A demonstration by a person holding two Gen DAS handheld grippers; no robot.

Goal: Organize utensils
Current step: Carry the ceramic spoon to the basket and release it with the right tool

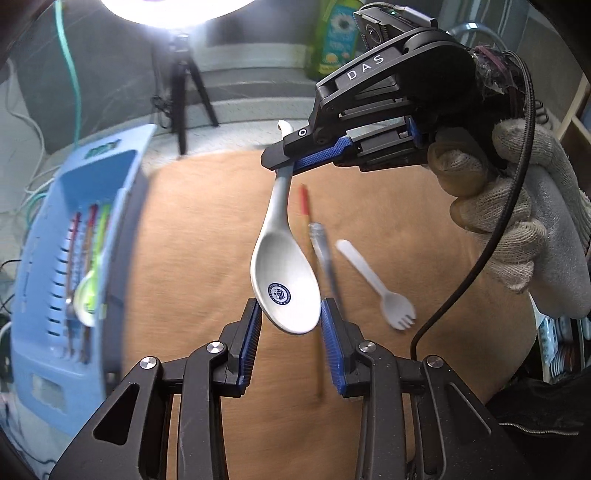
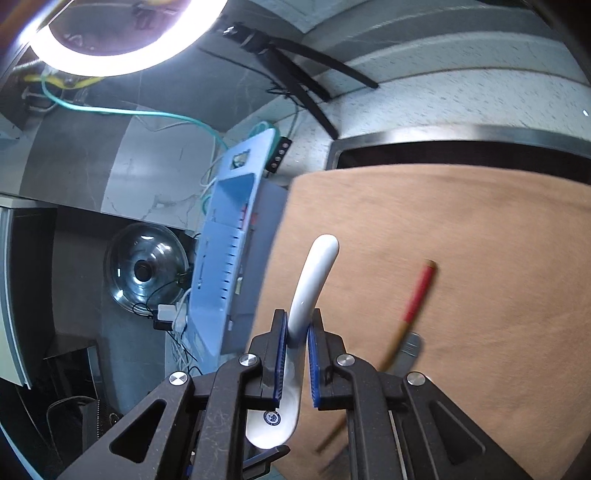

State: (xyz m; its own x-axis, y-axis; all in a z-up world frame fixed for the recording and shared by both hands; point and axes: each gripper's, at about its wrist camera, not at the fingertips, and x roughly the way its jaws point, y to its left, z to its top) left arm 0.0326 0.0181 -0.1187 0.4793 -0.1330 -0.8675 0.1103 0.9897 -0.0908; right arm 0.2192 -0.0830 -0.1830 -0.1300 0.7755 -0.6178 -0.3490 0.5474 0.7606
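A white ceramic spoon (image 1: 284,280) with a blue round logo in its bowl hangs above the wooden table (image 1: 192,258). My right gripper (image 1: 282,162), held by a gloved hand (image 1: 517,221), is shut on the handle near its curled end. In the right wrist view the handle (image 2: 314,280) rises between the pads of the right gripper (image 2: 297,332). My left gripper (image 1: 291,317) is closed on the spoon's bowl, a pad against each side. A red-tipped chopstick (image 1: 303,203), a metal utensil (image 1: 321,243) and a white plastic spork (image 1: 373,280) lie on the table below.
A blue slotted utensil tray (image 1: 44,258) stands off the table's left edge, holding a green spoon (image 1: 90,291) and several sticks. A ring light (image 1: 173,7) on a tripod (image 1: 184,92) is behind. A glass lid (image 2: 146,266) and a sink rim (image 2: 443,131) show in the right wrist view.
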